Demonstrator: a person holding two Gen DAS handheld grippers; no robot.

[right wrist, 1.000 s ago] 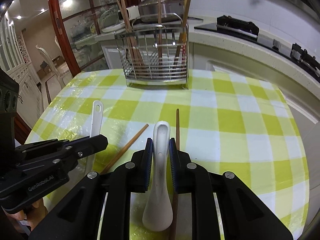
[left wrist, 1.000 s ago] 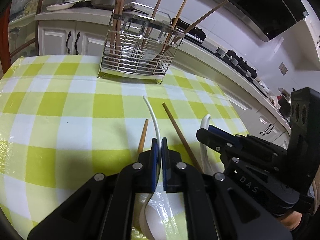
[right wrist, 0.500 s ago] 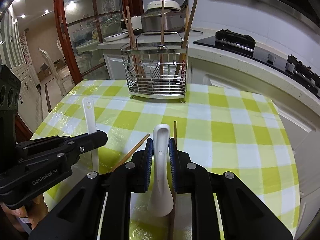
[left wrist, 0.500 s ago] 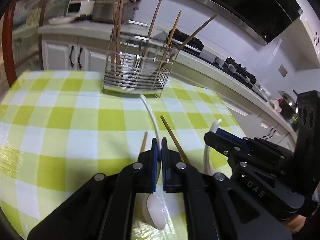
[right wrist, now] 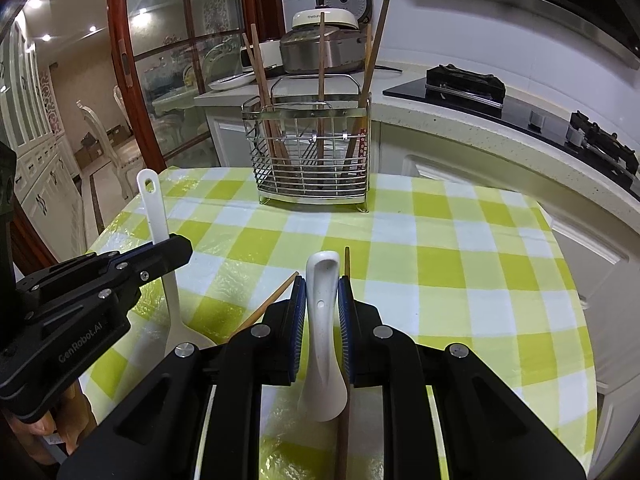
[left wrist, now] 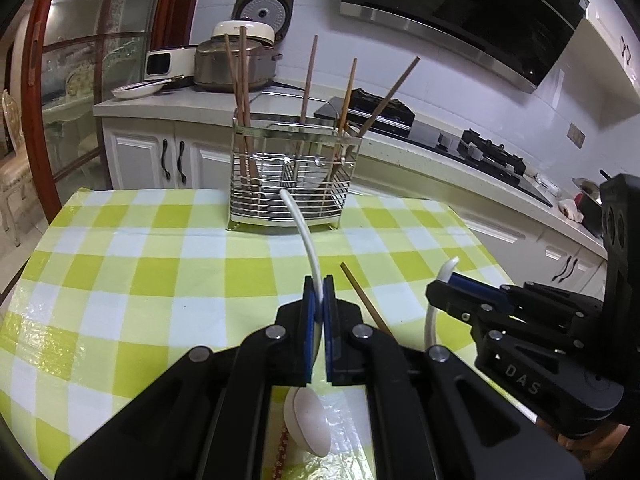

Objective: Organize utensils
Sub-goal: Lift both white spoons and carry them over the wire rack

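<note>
My left gripper (left wrist: pixel 318 292) is shut on the thin handle of a long white plastic spoon (left wrist: pixel 306 236); its bowl (left wrist: pixel 308 420) hangs below the fingers, above the cloth. The right wrist view shows the same spoon (right wrist: pixel 154 208) sticking up from the left gripper (right wrist: pixel 178 246). My right gripper (right wrist: pixel 322 284) is shut on a white ceramic soup spoon (right wrist: pixel 322 320), handle end forward, also seen as the soup spoon (left wrist: pixel 432 316) in the right gripper (left wrist: pixel 442 286). A wire utensil rack (left wrist: pixel 292 196) holding several wooden chopsticks stands at the table's far edge. Two loose chopsticks (right wrist: pixel 272 300) (right wrist: pixel 347 260) lie under the grippers.
The round table has a green-and-white checked cloth (right wrist: pixel 460 280). Behind it run a white counter (right wrist: pixel 460 128) with a rice cooker (left wrist: pixel 236 62) and a stove (left wrist: pixel 492 152). A wood-framed glass door (right wrist: pixel 160 60) and a chair (left wrist: pixel 12 168) stand to the left.
Both grippers have risen a little, each with its spoon. The left one also tipped up, so the rack sits lower in its view, and the plastic spoon's bowl hangs higher.
</note>
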